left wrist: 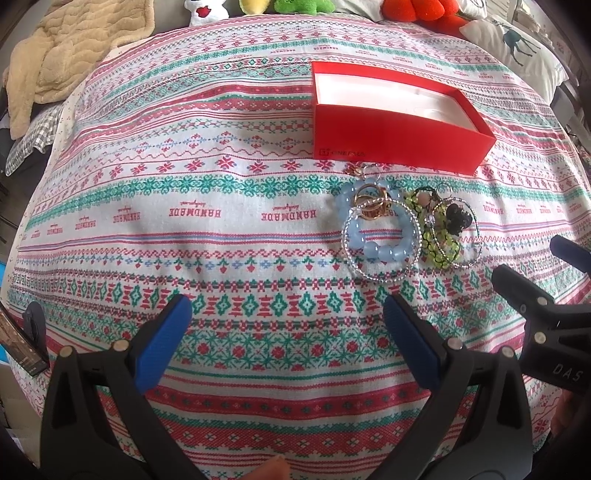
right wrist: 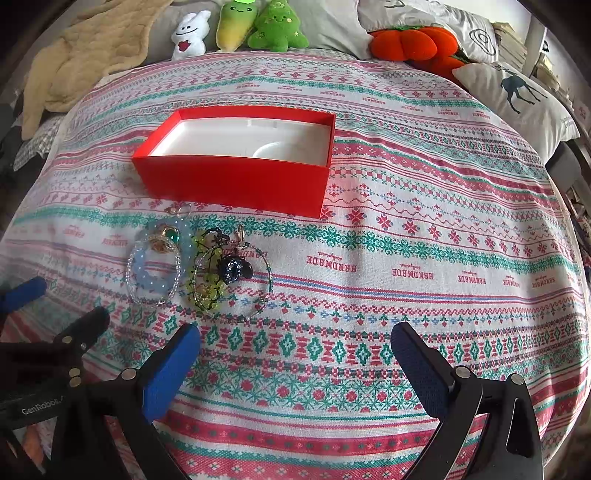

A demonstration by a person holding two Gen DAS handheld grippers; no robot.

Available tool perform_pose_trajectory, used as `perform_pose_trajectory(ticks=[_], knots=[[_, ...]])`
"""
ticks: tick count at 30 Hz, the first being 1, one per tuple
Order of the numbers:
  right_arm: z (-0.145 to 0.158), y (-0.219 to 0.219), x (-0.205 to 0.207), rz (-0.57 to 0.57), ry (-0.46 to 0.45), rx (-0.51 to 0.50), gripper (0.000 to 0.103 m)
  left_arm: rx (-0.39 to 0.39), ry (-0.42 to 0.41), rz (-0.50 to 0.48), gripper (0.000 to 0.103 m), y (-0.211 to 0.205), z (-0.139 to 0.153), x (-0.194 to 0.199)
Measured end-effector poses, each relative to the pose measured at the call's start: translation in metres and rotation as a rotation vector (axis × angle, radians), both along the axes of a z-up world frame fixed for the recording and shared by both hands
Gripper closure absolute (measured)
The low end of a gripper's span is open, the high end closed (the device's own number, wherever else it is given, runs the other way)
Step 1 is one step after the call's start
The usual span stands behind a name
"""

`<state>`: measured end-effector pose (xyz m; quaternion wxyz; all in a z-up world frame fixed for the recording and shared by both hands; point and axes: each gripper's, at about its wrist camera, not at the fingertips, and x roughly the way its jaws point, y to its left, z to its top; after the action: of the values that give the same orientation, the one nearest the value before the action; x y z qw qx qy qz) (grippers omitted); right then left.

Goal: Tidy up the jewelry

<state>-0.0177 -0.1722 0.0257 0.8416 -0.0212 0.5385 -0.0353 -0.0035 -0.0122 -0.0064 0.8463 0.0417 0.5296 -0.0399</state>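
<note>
1. Patterned red, green and white cloth (left wrist: 221,206) covers the bed; plush toys (right wrist: 236,26) line its far edge.
2. Red box (right wrist: 236,181) sits open on the cloth, white tray inside.
3. Jewelry pile (left wrist: 402,225), with a blue bead bracelet (left wrist: 373,247) and green beaded piece (right wrist: 207,284), lies just in front of the box.
4. Left claw (left wrist: 288,321): released, grasping nothing, above the cloth.
5. Right claw (right wrist: 295,347): released, grasping nothing, beside the pile.

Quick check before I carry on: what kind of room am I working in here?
Most likely a bedroom, working on a bed: a patterned bedspread covers the surface, with plush toys, a deer-print pillow and a beige blanket along its far edge.
</note>
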Motion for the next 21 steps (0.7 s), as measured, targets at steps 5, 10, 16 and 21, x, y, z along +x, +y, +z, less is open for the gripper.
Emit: perform_pose_trajectory(ticks=[5,10,16,21], knots=[[0.003,0.0,-0.001,-0.001,-0.011,0.0,0.0,-0.016,-0.014,-0.017,0.0,0.002,0.002,0.001],[0.012,-0.005,0.003,-0.006,-0.026,0.008,0.0,-0.014,0.018,-0.07,0.0,-0.001,0.002,0.007],[0.027,-0.011,0.009,0.061,0.001,0.039,0.0,-0.081,0.034,-0.211,0.0,-0.01,0.014,0.014],[0.032,-0.002,0.01,0.227,-0.052,0.038,0.0,-0.064,-0.042,-0.339,0.0,-0.019,0.008,0.016]])
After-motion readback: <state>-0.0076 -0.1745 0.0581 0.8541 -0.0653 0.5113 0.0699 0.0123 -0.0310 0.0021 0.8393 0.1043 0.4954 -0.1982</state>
